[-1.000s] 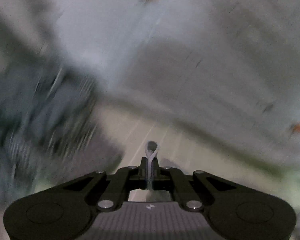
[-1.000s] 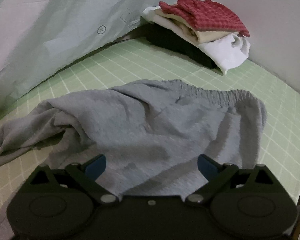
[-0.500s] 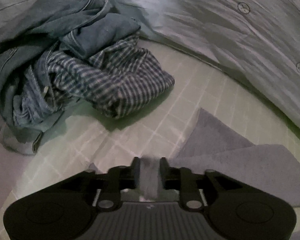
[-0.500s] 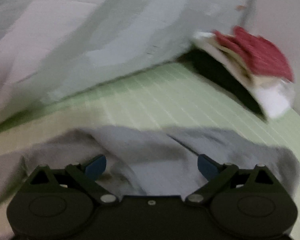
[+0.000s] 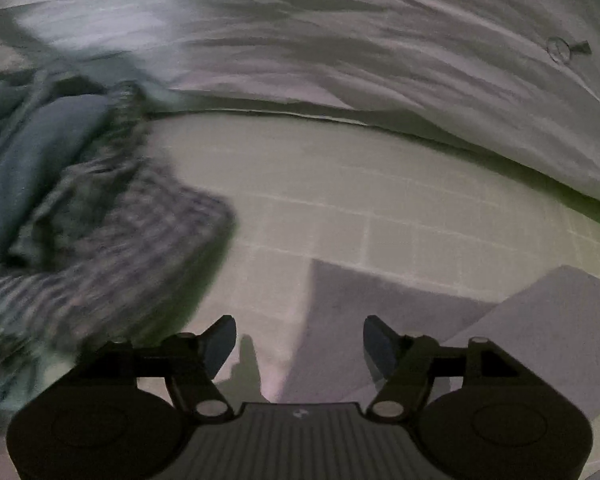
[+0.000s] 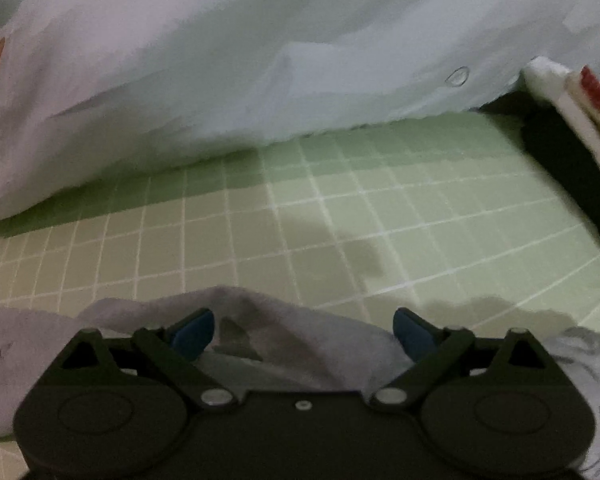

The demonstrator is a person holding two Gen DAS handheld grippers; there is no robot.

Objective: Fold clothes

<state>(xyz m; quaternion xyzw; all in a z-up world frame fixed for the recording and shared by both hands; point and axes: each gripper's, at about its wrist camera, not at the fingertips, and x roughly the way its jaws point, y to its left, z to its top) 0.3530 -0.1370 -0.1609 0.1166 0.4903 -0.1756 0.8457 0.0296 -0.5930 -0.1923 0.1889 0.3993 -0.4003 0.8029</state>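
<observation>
Grey sweat shorts lie on a green checked sheet (image 6: 420, 216). In the left wrist view a flat grey part of the shorts (image 5: 380, 320) lies just ahead of my left gripper (image 5: 299, 340), which is open and empty above it. In the right wrist view a bunched grey fold of the shorts (image 6: 268, 312) lies between the fingers of my right gripper (image 6: 303, 330), which is open. The gathered waistband (image 6: 584, 352) shows at the lower right.
A pile of unfolded clothes, denim and blue plaid (image 5: 80, 216), lies to the left. A pale duvet (image 5: 340, 40) runs along the back, also in the right wrist view (image 6: 220, 60). A stack of folded clothes (image 6: 580, 96) sits at the far right.
My left gripper has opened and let go of the grey cloth it pinched. My right gripper has moved forward and low over the shorts, staying open.
</observation>
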